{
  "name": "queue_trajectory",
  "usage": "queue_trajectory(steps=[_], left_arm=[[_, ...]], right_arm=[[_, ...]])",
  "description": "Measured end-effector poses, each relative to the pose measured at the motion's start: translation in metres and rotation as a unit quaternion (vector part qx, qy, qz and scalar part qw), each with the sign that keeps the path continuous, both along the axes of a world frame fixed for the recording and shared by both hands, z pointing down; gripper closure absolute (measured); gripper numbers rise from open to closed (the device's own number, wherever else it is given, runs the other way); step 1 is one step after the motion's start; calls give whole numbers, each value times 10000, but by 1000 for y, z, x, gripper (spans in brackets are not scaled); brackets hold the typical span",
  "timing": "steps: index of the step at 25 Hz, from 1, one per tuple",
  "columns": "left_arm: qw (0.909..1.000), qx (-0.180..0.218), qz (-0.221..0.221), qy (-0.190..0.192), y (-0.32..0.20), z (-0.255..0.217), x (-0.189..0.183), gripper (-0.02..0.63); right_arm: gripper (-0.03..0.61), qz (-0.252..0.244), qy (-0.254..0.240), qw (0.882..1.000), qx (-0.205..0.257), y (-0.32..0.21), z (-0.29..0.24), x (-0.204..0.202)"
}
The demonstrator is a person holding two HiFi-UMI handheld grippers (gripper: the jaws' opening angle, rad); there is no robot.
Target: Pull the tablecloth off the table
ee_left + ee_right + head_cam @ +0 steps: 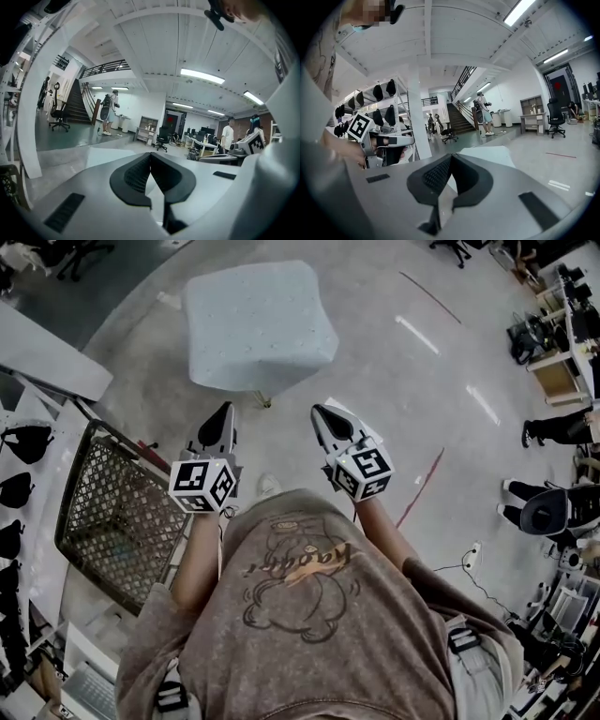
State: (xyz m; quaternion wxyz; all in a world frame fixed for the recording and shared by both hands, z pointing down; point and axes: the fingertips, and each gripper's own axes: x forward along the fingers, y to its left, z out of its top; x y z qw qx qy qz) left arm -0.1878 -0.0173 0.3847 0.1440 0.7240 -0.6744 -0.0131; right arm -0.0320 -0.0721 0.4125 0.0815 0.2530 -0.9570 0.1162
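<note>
The tablecloth (258, 324), pale blue and dotted, lies fully draped over the table at the far side of the head view. It hangs down on every side that shows, and only a bit of the table's leg (266, 401) peeks out under its near edge. By the look of it the task has not started: no corner is lifted and nothing touches the cloth. Reaching it, gripping an edge and pulling it off all remain to do.

The left gripper (227, 411) and the right gripper (319, 412) are held side by side in front of the person, pointing toward the table and well short of its near edge. In the left gripper view the dark ribbed pads (136, 174) meet at the tip with nothing between them, and the cloth (105, 157) shows beyond as a pale slab. The right gripper view shows the same: jaws closed together and empty, the cloth (490, 153) ahead.

To the near left stands a wire basket (112, 512), apart from the table.
</note>
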Motion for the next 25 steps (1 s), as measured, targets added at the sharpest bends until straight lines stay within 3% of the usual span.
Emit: queue_trajectory(steps=[25], left_arm=[[9996,184,-206,-75,-48,-27,-6,594]], right_arm=[[571,-136,-273,9995,104,-65,-27,-6]])
